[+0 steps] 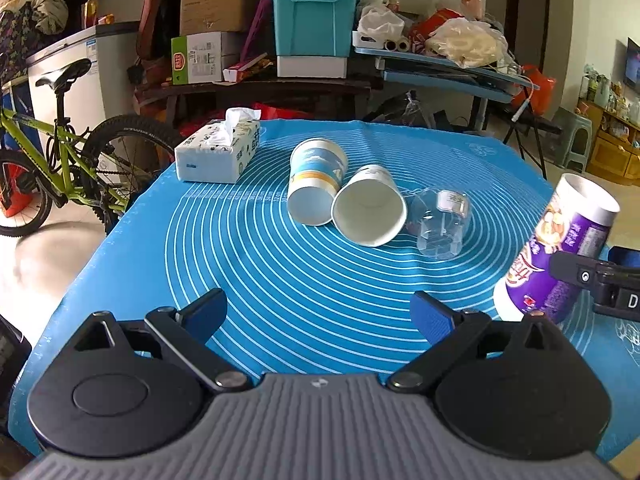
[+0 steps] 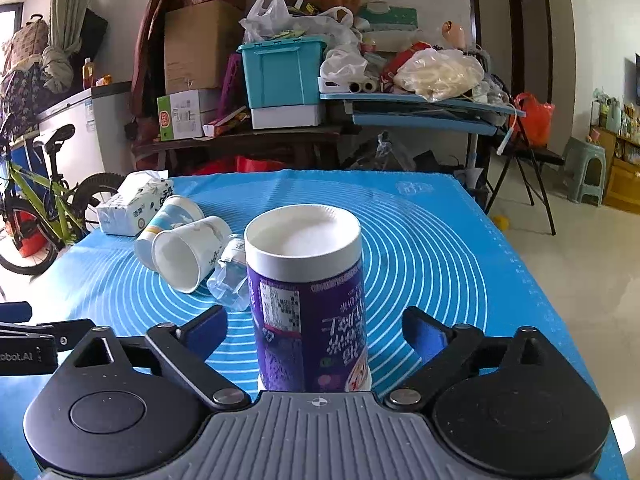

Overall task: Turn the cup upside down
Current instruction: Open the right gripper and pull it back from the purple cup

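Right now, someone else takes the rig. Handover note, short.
Left gripper: open, empty, hanging over the blue mat, nothing between its fingers.
Right gripper: open, fingers either side of the purple cup, not clamped.
Purple cup stands on the mat, print upside down, a white end facing up; it looks already flipped.
Two paper cups and a clear plastic cup lie on their sides mid-mat, beside a tissue box.
Left: back the right gripper off; flip the others if wanted.

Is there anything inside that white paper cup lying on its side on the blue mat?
The white paper cup points its open mouth toward the left claw's camera. Its inside looks bare white down to the bottom, with nothing in it. What lies directly under the cup is covered.
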`<action>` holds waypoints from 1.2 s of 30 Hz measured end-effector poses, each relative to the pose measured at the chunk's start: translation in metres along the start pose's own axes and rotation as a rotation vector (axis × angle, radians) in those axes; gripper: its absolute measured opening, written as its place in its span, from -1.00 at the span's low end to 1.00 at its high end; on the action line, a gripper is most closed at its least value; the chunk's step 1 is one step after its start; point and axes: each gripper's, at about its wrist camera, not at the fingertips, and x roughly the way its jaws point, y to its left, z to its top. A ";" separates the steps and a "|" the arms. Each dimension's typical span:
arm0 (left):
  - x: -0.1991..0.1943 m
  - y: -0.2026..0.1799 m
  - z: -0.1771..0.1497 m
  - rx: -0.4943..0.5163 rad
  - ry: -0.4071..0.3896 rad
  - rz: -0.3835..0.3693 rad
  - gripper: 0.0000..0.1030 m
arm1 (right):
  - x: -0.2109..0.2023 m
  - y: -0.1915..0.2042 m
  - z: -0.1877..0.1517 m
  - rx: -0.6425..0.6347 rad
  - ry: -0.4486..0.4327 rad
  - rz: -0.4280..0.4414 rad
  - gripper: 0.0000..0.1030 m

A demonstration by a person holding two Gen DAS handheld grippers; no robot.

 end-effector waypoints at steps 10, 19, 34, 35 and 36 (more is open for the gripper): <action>-0.028 -0.013 -0.006 0.023 -0.004 -0.040 0.88 | -0.038 -0.013 -0.006 0.068 0.025 0.018 0.97; -0.043 -0.024 -0.021 0.050 0.012 -0.072 0.88 | -0.072 -0.012 -0.023 0.058 0.038 0.020 0.99; -0.055 -0.030 -0.033 0.068 0.010 -0.079 0.88 | -0.096 -0.008 -0.038 0.025 0.039 0.027 0.99; -0.056 -0.030 -0.034 0.068 0.009 -0.080 0.88 | -0.097 -0.007 -0.038 0.023 0.039 0.027 0.99; -0.056 -0.030 -0.034 0.068 0.009 -0.080 0.88 | -0.097 -0.007 -0.038 0.022 0.038 0.027 0.99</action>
